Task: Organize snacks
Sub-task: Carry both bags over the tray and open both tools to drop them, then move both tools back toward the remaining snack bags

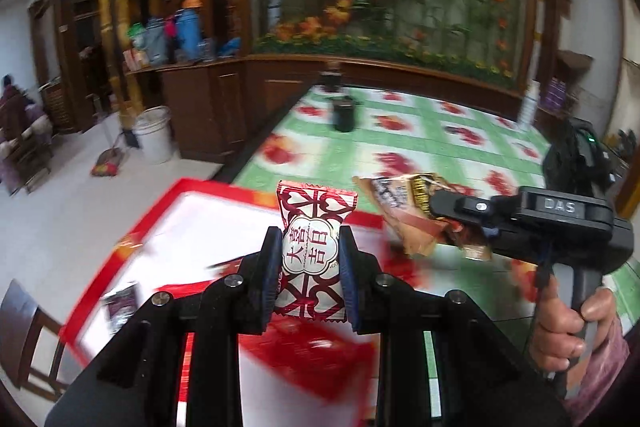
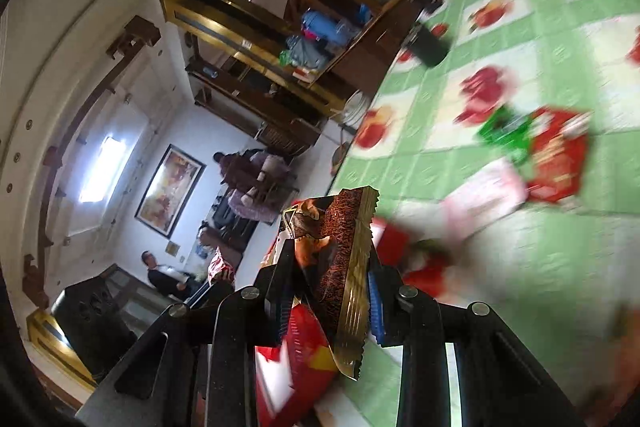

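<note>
The left gripper [image 1: 309,263] has its jaws clamped narrow on a red-and-white candy [image 1: 310,251], pinched at its puffed middle so the wrapper stands upright and clear. It hangs over the red-rimmed box [image 1: 160,203] at the worktop's [image 1: 440,147] near left edge, probably where the snacks are being gathered. The right gripper [image 2: 328,291] grips a brown-and-gold snack packet [image 2: 340,259] by its flat sides, carried above the worktop beside the box's right rim. More loose snacks, a red packet [image 2: 560,163] and a green one [image 2: 506,133], lie further along the worktop, not yet sorted
</note>
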`<state>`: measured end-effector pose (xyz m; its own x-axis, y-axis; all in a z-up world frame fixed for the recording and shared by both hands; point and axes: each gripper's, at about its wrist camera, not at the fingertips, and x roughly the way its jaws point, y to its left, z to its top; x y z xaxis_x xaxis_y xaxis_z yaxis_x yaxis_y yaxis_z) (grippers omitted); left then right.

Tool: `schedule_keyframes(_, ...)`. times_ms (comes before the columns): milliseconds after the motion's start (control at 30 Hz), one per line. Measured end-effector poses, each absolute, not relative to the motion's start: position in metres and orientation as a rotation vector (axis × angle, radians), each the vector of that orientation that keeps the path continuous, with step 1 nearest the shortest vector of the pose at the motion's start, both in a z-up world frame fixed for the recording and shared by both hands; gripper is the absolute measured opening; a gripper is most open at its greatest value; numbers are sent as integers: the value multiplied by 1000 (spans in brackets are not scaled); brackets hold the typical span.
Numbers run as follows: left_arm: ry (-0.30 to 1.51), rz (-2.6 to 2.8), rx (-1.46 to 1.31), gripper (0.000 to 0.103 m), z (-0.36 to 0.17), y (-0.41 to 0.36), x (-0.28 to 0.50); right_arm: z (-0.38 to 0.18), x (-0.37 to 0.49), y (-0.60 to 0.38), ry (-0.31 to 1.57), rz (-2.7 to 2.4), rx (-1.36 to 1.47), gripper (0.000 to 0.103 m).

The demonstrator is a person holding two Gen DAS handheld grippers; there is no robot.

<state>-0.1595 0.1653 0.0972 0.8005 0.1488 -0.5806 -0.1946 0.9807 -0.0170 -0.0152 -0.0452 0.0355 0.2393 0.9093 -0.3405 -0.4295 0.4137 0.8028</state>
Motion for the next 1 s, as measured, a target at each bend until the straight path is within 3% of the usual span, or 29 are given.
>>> schedule_keyframes(500, 667, 356, -144, 25, 69, 236, -178, 25, -24, 67, 985, 1086, 505, 31)
schedule_keyframes(767, 684, 401, -148, 27, 66, 241, -175, 28, -30, 68, 981, 1103, 436, 34)
schedule_keyframes(900, 661, 431, -156, 54, 72, 243, -179, 35, -29, 53, 952, 1111, 476, 43)
schedule_keyframes(1000, 631, 443, -150, 60, 80, 242, -181, 40, -24, 36, 920, 1088, 500, 44)
